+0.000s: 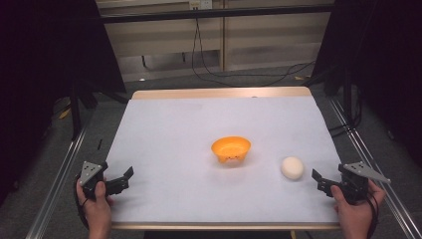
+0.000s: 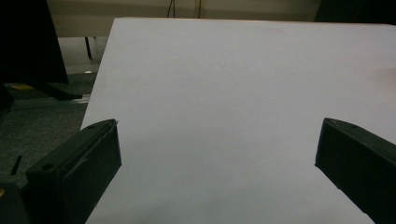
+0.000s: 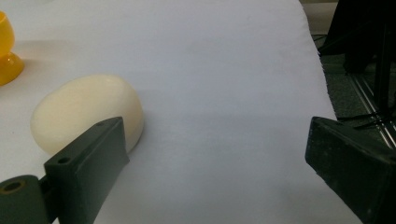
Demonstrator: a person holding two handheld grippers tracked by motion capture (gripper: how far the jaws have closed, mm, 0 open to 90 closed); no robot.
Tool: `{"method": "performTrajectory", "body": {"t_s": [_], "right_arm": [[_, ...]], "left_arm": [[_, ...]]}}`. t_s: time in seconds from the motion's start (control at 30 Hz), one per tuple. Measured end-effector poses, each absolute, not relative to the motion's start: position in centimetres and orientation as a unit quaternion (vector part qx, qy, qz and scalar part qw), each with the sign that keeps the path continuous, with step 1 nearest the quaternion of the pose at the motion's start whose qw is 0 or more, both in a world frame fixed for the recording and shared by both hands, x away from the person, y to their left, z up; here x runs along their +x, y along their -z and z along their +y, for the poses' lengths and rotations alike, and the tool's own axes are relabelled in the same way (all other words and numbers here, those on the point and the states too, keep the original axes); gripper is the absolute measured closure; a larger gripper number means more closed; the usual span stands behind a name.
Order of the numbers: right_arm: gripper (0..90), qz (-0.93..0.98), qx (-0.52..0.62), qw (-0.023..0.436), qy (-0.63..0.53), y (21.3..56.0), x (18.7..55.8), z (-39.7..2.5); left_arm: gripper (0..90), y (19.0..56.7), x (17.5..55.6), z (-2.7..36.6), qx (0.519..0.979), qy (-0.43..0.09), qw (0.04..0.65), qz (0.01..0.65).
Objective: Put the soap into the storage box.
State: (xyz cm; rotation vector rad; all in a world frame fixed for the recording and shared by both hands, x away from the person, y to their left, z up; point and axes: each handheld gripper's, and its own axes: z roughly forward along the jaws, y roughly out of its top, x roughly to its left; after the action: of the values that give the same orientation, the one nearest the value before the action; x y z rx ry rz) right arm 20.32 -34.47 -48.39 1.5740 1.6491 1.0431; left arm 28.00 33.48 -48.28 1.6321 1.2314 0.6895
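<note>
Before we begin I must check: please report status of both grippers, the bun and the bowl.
Left gripper open, holding nothing. Right gripper open beside white bun, not touching. Orange bowl upright mid-table, nothing between.

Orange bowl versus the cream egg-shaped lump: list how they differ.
Colour: the orange bowl is bright orange, the cream lump pale off-white. Shape: the bowl is hollow, open at the top, on a narrow foot; the lump is a closed, rounded solid. Place: the bowl stands near the middle of the white table, while the lump lies nearer the right gripper, beside one of its open jaws. Both rest on the table, untouched.
</note>
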Motion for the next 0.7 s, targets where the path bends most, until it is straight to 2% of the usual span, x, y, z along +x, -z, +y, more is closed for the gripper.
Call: {"method": "performTrajectory", "body": {"t_s": [0.17, 0.2, 0.3, 0.57, 0.7], "right_arm": [[6.9, 0.624, 0.593, 0.321, -0.396, 48.2, 20.3, -34.4], [10.9, 0.621, 0.597, 0.324, -0.391, 48.1, 20.5, -34.5], [12.2, 0.63, 0.593, 0.32, -0.387, 47.9, 20.7, -34.7], [25.1, 0.655, 0.588, 0.273, -0.387, 46.8, 21.1, -35.7], [24.0, 0.673, 0.589, 0.268, -0.358, 46.4, 21.3, -35.4]], "left_arm": [[0.1, 48.3, 28.0, 33.5, 0.669, -0.284, 0.471, 0.5], [0.1, 48.3, 28.0, 33.5, 0.669, -0.284, 0.47, 0.5], [0.1, 48.3, 28.0, 33.5, 0.672, -0.283, 0.467, 0.5], [0.3, 48.3, 28.0, 33.5, 0.674, -0.281, 0.468, 0.499], [0.3, 48.3, 28.0, 33.5, 0.674, -0.279, 0.468, 0.499]]}}
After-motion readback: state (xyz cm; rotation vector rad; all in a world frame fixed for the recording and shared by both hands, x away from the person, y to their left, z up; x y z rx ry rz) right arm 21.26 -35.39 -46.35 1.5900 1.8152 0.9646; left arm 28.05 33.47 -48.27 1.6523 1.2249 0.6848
